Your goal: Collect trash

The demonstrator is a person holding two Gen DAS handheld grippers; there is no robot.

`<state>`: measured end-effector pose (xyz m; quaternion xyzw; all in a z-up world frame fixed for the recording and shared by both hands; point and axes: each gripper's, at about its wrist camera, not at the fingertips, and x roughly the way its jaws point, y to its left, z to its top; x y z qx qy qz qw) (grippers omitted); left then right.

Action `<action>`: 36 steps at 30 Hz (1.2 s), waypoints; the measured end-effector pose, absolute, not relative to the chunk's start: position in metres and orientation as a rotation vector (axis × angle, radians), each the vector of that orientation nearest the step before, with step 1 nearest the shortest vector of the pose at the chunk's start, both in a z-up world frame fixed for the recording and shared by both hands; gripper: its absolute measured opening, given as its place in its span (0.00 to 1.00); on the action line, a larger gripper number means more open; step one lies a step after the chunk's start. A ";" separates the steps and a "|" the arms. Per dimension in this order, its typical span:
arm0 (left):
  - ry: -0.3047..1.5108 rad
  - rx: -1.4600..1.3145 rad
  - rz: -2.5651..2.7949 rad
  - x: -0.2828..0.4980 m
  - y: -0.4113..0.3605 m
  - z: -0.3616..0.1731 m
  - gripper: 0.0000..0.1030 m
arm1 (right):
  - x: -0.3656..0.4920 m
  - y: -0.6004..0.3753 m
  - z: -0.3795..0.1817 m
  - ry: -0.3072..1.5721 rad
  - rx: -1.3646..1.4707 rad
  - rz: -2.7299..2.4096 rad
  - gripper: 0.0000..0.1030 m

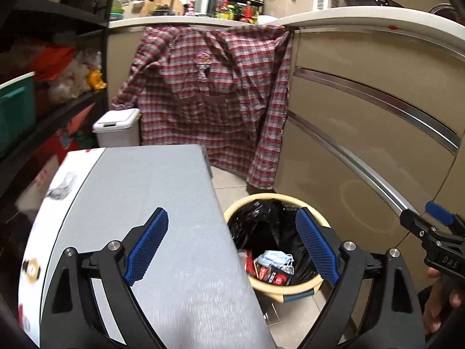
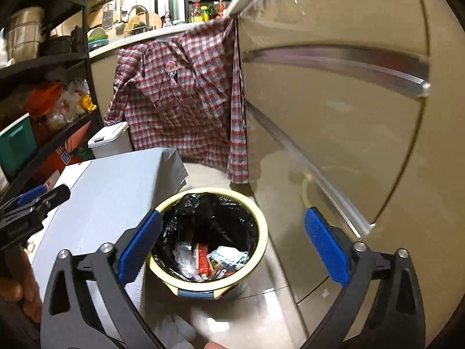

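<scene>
A cream trash bin with a black liner stands on the floor by the cabinets. Inside lie a crumpled face mask, red packaging and clear plastic. My left gripper is open and empty, over the edge of a grey box top and the bin. My right gripper is open and empty, directly above the bin. The right gripper's tip also shows at the right edge of the left wrist view; the left gripper's tip shows in the right wrist view.
A plaid shirt hangs from the counter edge. A small white lidded bin stands behind the grey box. Beige cabinet drawers are close on the right. A black shelf rack is on the left.
</scene>
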<state>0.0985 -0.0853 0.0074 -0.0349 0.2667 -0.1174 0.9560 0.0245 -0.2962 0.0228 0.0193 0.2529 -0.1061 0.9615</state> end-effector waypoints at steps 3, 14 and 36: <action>0.552 -0.092 -0.177 0.079 -0.078 0.003 0.92 | 0.016 -0.291 0.014 0.527 0.011 -0.212 0.95; 0.617 -0.059 -0.102 0.038 -0.075 -0.023 0.92 | 0.006 -0.266 -0.015 0.582 -0.054 -0.149 0.95; 0.670 -0.064 -0.102 0.047 -0.076 -0.039 0.92 | 0.026 -0.273 -0.029 0.638 -0.023 -0.160 0.95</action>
